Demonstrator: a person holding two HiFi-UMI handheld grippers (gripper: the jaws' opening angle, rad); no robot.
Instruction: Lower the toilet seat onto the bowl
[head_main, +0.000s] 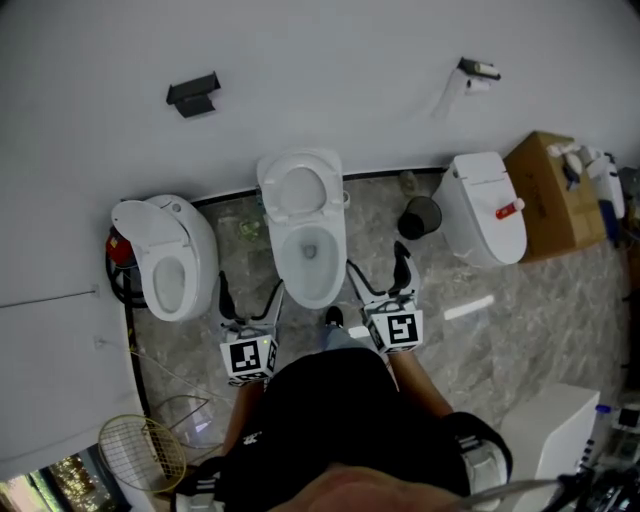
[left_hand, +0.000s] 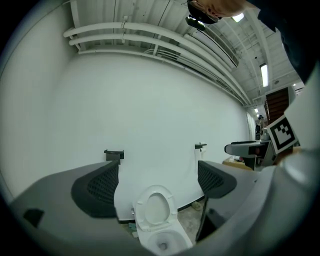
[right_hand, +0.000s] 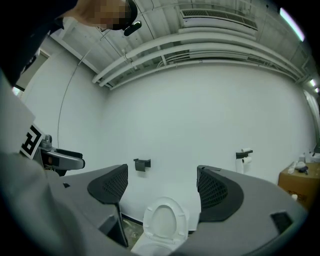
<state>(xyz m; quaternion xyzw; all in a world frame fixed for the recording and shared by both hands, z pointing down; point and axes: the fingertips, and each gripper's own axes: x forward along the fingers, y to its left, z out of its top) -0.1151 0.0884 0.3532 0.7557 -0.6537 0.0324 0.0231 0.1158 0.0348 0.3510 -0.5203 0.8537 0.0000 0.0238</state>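
Note:
The middle white toilet has its bowl (head_main: 310, 258) uncovered and its ring seat (head_main: 299, 187) raised upright against the wall. My left gripper (head_main: 250, 297) is open just left of the bowl's front, with nothing between its fingers. My right gripper (head_main: 378, 270) is open to the right of the bowl, also empty. Neither touches the toilet. In the left gripper view the raised seat (left_hand: 155, 207) and bowl (left_hand: 163, 243) show beyond the open left gripper (left_hand: 157, 182). The right gripper view frames the seat (right_hand: 165, 222) past the open right gripper (right_hand: 162, 187).
A second toilet (head_main: 165, 262) stands at the left, a closed-lid one (head_main: 485, 207) at the right. A black bin (head_main: 421, 215) sits between middle and right toilets. A cardboard box (head_main: 548, 195), a wall bracket (head_main: 192, 93), a paper holder (head_main: 478, 72) and a racket (head_main: 140, 450) are around.

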